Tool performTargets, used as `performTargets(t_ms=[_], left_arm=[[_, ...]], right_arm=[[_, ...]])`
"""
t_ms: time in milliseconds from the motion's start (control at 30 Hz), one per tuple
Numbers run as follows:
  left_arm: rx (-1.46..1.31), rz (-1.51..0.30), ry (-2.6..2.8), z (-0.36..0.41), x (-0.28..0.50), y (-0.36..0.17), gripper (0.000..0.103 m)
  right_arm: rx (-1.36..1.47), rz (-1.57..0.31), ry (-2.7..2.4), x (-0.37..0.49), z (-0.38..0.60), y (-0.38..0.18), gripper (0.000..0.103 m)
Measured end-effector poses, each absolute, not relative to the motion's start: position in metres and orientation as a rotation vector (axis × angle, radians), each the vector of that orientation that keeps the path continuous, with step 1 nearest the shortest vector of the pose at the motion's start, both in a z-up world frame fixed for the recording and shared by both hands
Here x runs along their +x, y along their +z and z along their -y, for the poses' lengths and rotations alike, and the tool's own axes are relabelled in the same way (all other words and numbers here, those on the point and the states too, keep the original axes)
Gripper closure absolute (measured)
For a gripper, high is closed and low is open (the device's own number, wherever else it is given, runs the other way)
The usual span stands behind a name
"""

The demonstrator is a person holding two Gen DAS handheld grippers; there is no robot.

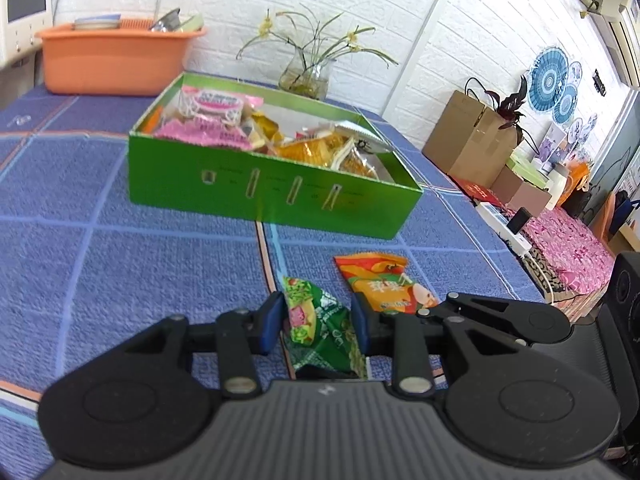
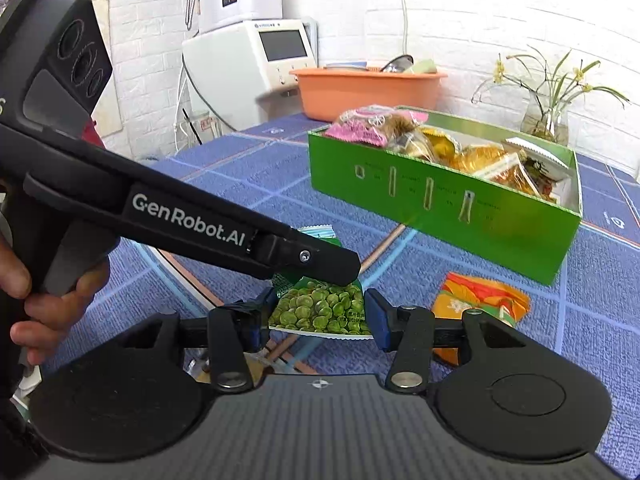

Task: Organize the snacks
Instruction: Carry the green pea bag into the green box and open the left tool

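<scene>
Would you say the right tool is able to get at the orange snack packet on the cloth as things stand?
Probably yes: the right tool is open, and the orange packet lies uncovered beside it; the green pea packet between its fingers belongs to the left tool.

Both grippers are matte black plastic with blue pads [image 1: 272,320] and silver pivot rivets. The left gripper [image 2: 320,268] has white "GenRobot.AI" lettering, one small screw, maybe three lens rings.
</scene>
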State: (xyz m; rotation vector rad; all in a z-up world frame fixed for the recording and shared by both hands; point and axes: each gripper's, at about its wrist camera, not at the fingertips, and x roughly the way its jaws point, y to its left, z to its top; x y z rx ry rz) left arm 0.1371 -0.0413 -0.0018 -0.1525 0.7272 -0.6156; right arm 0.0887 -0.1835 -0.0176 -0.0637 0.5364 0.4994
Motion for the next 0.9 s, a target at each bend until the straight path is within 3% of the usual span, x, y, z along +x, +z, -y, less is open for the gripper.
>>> performTargets(t_ms=[533, 900], left_arm=[[-0.014, -0.559, -0.576, 0.037, 0.154, 0.058, 0.074], [0.049, -0.472, -0.622, 0.074, 0.216, 0.096, 0.074]], right_arm=[[0.023, -0.346, 0.511, 0.116, 0.180, 0.018, 0.020], [0.052, -0.252, 0.363, 0.168, 0.200, 0.048, 0.020]])
